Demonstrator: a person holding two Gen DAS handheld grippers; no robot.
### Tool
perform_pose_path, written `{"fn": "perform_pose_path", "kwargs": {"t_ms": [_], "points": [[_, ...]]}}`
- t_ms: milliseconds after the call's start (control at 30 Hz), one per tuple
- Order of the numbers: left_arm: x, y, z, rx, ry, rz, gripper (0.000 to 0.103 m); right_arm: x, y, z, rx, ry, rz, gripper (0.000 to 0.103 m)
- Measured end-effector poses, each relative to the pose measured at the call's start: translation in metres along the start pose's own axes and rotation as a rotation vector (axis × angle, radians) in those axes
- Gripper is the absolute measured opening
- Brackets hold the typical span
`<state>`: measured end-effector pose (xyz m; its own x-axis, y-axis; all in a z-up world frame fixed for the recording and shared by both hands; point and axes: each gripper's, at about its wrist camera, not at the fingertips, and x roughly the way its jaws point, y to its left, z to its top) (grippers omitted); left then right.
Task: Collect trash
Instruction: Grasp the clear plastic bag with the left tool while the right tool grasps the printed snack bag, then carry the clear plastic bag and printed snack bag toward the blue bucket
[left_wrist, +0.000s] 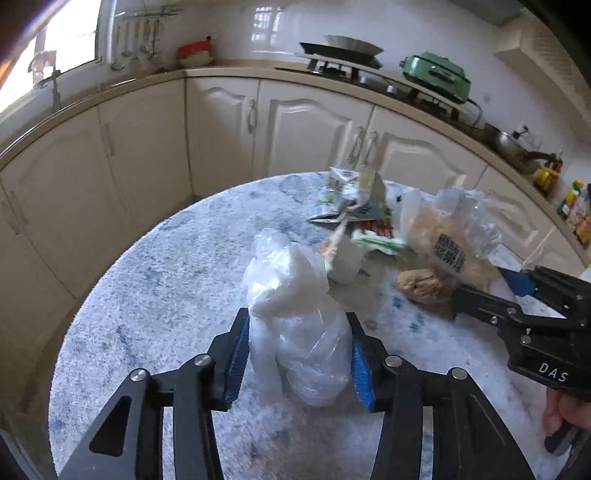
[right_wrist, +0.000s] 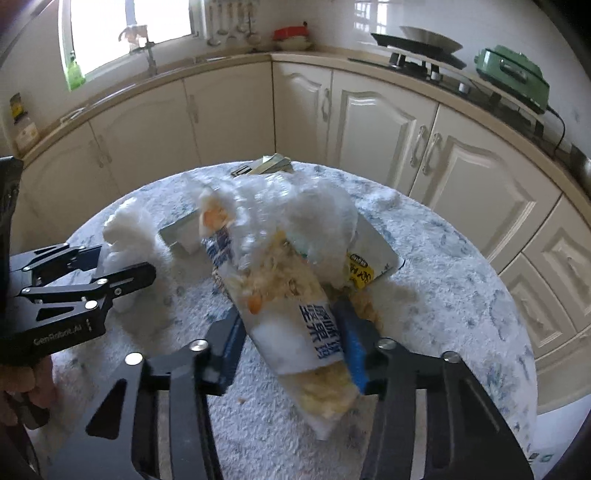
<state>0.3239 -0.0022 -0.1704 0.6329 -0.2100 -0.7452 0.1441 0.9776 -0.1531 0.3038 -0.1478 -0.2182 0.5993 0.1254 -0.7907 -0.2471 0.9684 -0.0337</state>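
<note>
Trash is gripped on both sides above the round, blue-flecked white surface (left_wrist: 155, 280). A crumpled clear plastic bag (left_wrist: 295, 317) is clamped between the blue pads of the left gripper (left_wrist: 297, 354), its bunched top rising ahead of the fingertips. A food-filled plastic wrapper with blue printed characters (right_wrist: 291, 306) is clenched by the right gripper (right_wrist: 291, 332), held tilted with its crinkled open end pointing away from the camera; in the left wrist view the same wrapper (left_wrist: 450, 240) is seen at the tip of the right gripper (left_wrist: 491, 291), raised over the surface. Just beneath it a brown crumpled lump (left_wrist: 424, 286) lies on the surface. Beyond the plastic bag, flattened cartons and torn packaging (left_wrist: 354, 206) are piled near the far edge, and a small white piece (left_wrist: 343, 262) rests between that pile and the bag. In the right wrist view the left gripper (right_wrist: 110, 269) is seen at the left, closed on the white plastic. Cream cabinets (left_wrist: 295, 133) curve around behind, with a stove and pan (left_wrist: 343, 51) and a green appliance (left_wrist: 436, 74) on the countertop.
</note>
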Motion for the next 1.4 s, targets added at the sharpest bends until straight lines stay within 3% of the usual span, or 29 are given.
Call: {"fn": "perform_pose_path", "kwargs": {"t_ms": [300, 567, 733, 933, 1133, 1400], "points": [[-0.019, -0.003, -0.015, 0.021, -0.038, -0.027, 0.044, -0.031, 0.006, -0.032, 0.061, -0.027, 0.071, 0.044], [-0.055, -0.015, -0.054, 0.034, -0.076, -0.061, 0.043, -0.072, 0.018, -0.063, 0.081, -0.076, 0.051, 0.037], [-0.071, -0.035, -0.079, 0.053, -0.075, -0.08, 0.043, -0.073, 0.021, -0.076, 0.086, -0.039, 0.043, 0.034], [-0.079, -0.045, -0.094, 0.047, -0.058, -0.079, 0.042, -0.044, 0.019, -0.075, 0.099, 0.04, 0.033, 0.035], [-0.098, -0.053, -0.104, 0.059, -0.078, -0.072, 0.041, -0.052, 0.015, -0.083, 0.152, -0.015, 0.073, 0.032], [-0.126, -0.075, -0.108, 0.084, -0.134, -0.102, 0.041, -0.111, 0.004, -0.097, 0.217, -0.139, 0.08, 0.032]]}}
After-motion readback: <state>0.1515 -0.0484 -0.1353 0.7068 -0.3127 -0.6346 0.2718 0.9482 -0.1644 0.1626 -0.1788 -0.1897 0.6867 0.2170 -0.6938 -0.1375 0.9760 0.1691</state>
